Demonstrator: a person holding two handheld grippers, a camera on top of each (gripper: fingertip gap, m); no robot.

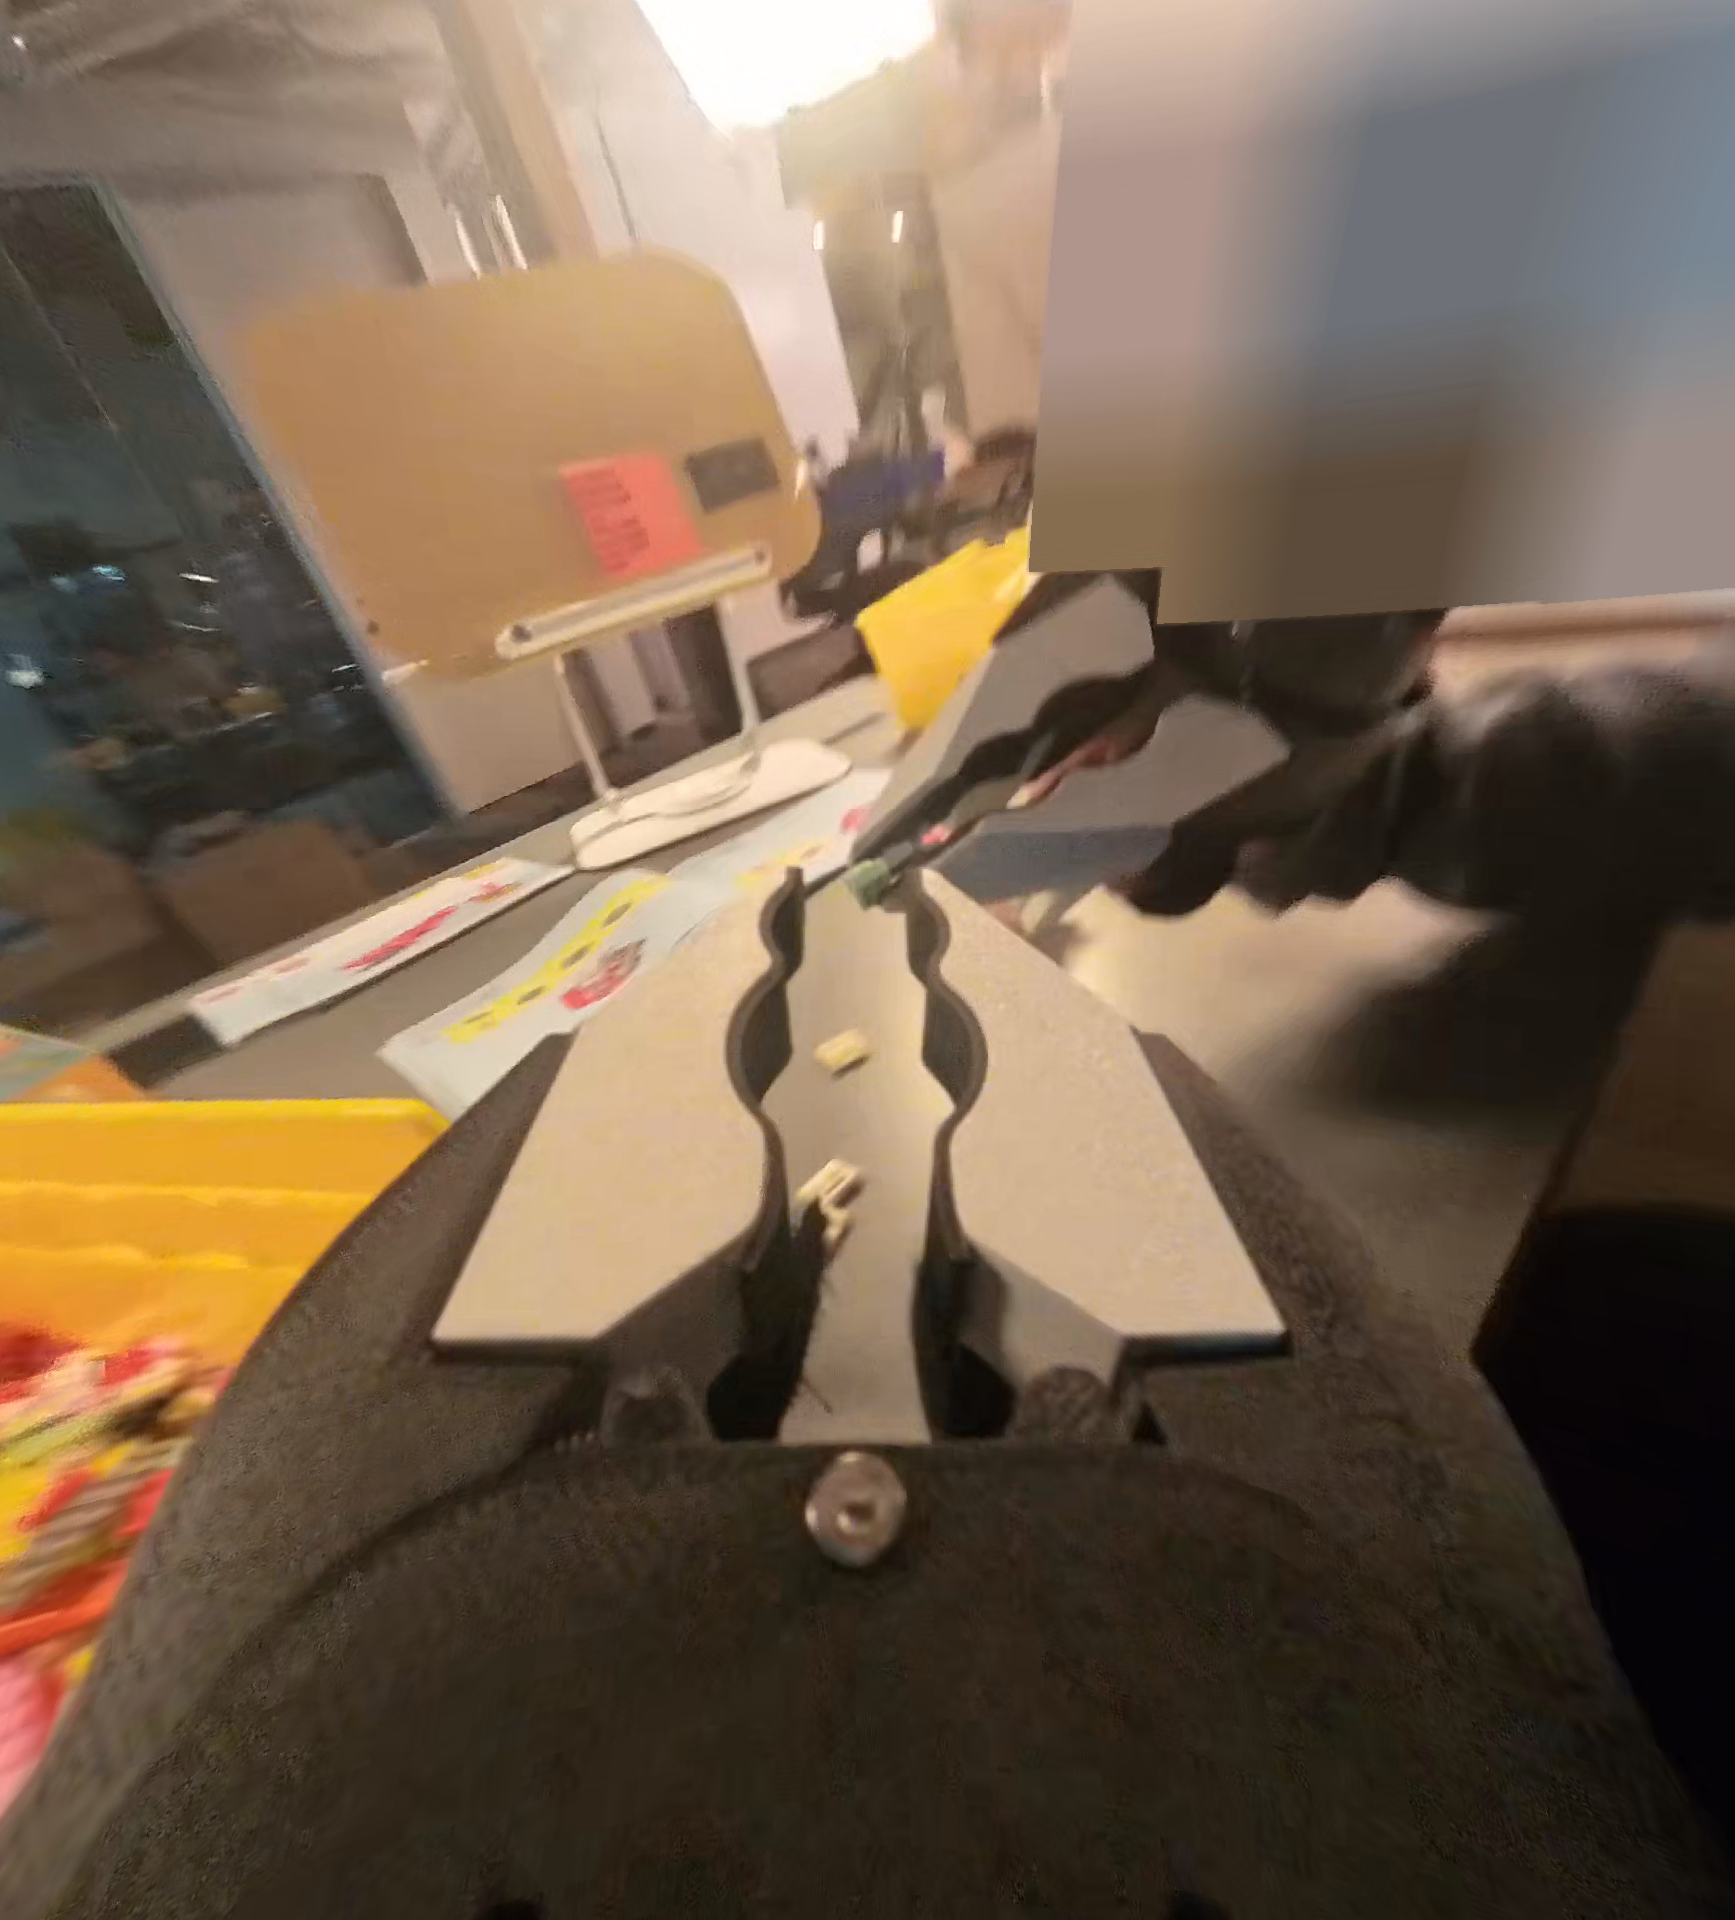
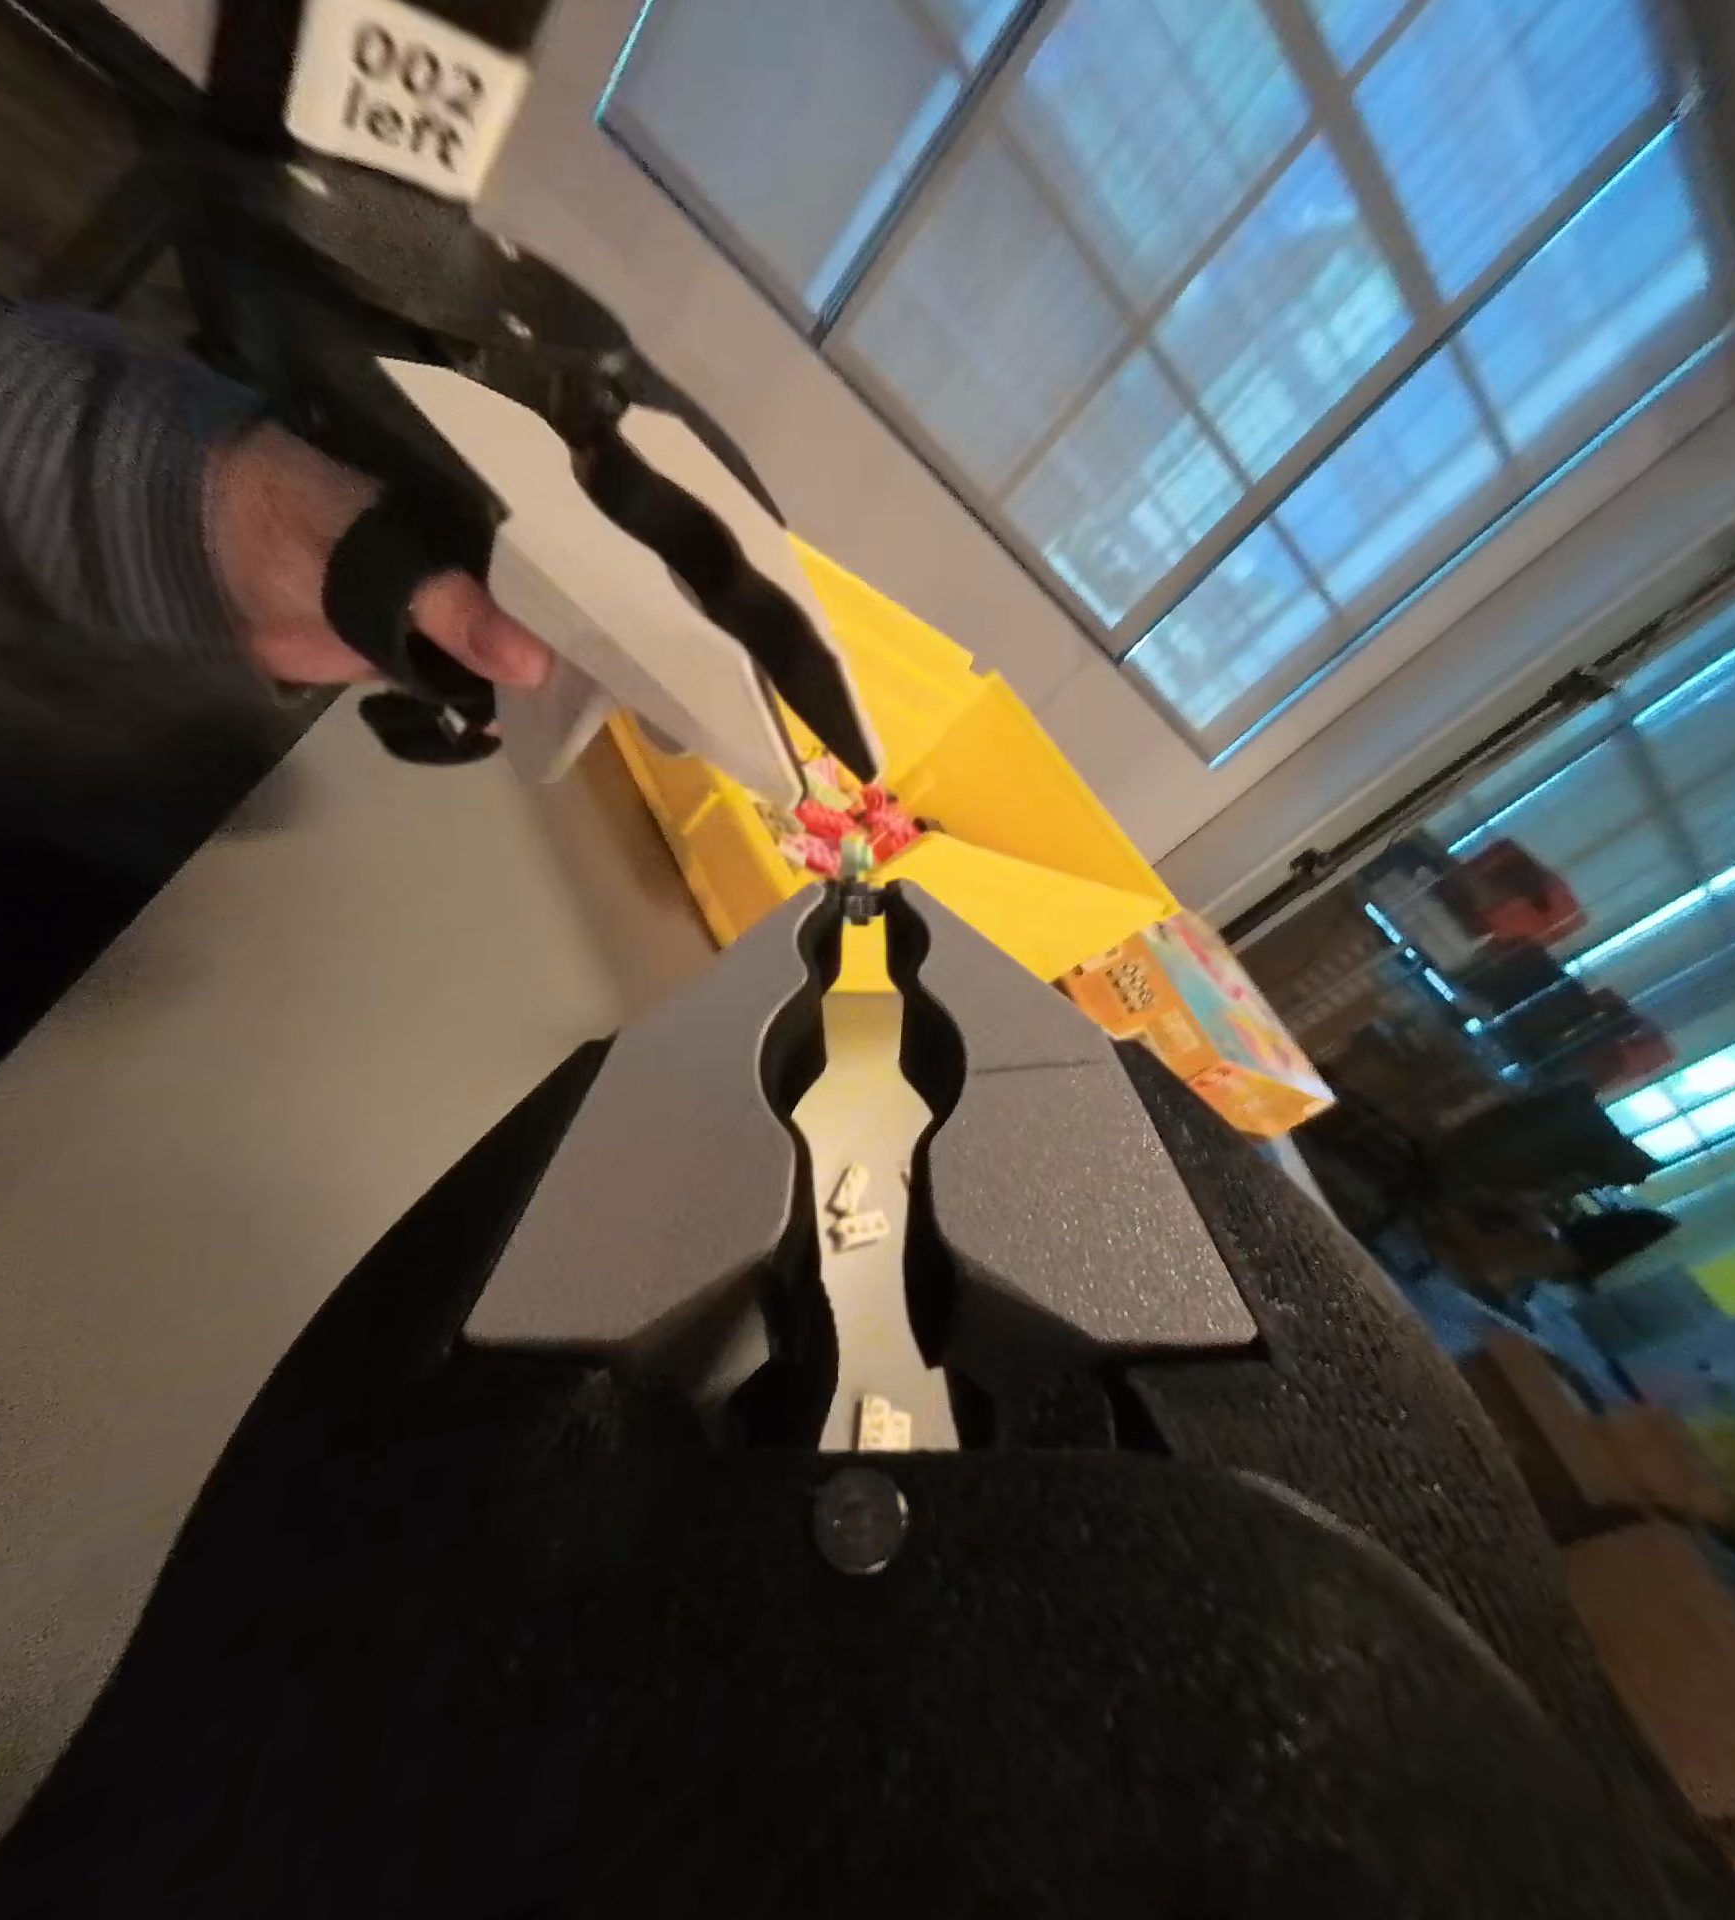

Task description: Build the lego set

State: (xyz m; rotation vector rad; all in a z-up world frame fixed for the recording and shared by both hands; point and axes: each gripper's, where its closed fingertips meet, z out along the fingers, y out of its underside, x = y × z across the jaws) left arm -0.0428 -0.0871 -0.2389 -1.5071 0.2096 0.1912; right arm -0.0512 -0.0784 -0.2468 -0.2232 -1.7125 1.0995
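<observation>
My left gripper (image 1: pixel 861 883) is open and empty above the grey table (image 1: pixel 1258 997). My right gripper (image 1: pixel 881 858) reaches in from the right, and its tips are shut on a small green brick (image 1: pixel 868 883) held right at my left fingertips. In the right wrist view my right gripper (image 2: pixel 856 899) pinches the small brick (image 2: pixel 854 906), whose light green part (image 2: pixel 852 858) sticks out past the tips. My left gripper (image 2: pixel 830 771) comes down from the upper left with its tips just beyond the brick, over a yellow bin (image 2: pixel 1008 800) of red and pink bricks (image 2: pixel 842 821).
Small cream bricks (image 1: pixel 839 1051) lie on the table under the grippers. Printed instruction sheets (image 1: pixel 551 987) lie to the left, with a brown board on a white stand (image 1: pixel 707 800) behind. A yellow bin (image 1: pixel 115 1195) is at the lower left. An orange box (image 2: pixel 1206 1039) lies beside the bin. Less than 4 cm separates the two grippers' tips.
</observation>
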